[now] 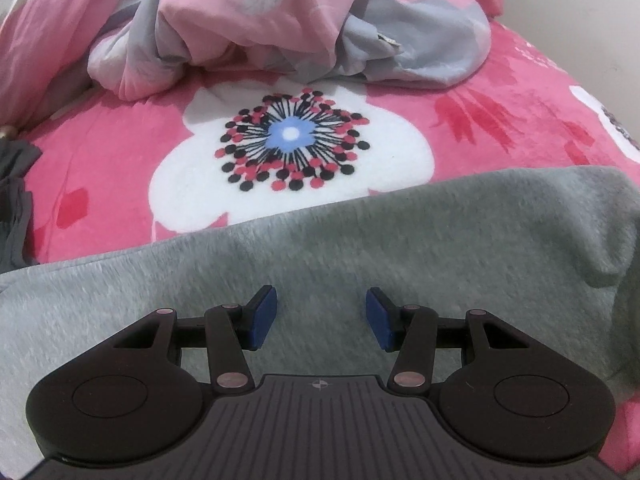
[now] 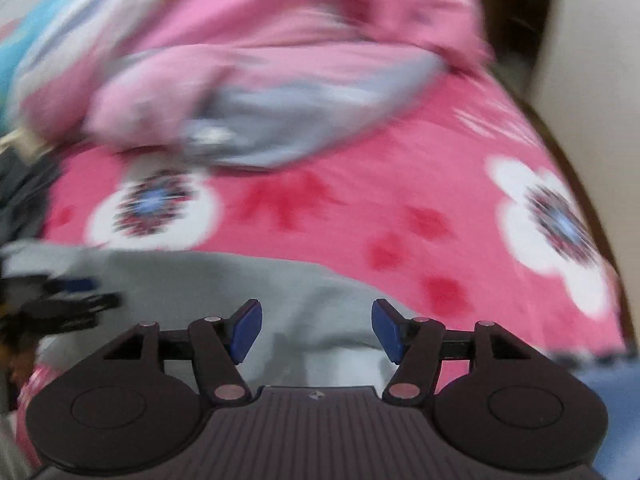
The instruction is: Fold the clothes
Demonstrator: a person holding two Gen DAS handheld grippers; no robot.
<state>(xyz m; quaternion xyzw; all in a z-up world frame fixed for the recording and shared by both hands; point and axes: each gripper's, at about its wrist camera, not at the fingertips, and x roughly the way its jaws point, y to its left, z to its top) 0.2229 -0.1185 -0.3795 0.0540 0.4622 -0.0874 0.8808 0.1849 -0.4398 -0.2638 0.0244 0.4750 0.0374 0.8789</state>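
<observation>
Both grippers, left (image 1: 321, 317) and right (image 2: 317, 330), are held unclenched and empty above the grey garment (image 1: 360, 240); in the blurred right view, its lower-centre edge may be missed, spoiling the fold.

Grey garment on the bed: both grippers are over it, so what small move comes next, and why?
Probably lower the left gripper and close on the grey garment: its jaws stand open with nothing between them, as do the right gripper jaws.
</observation>
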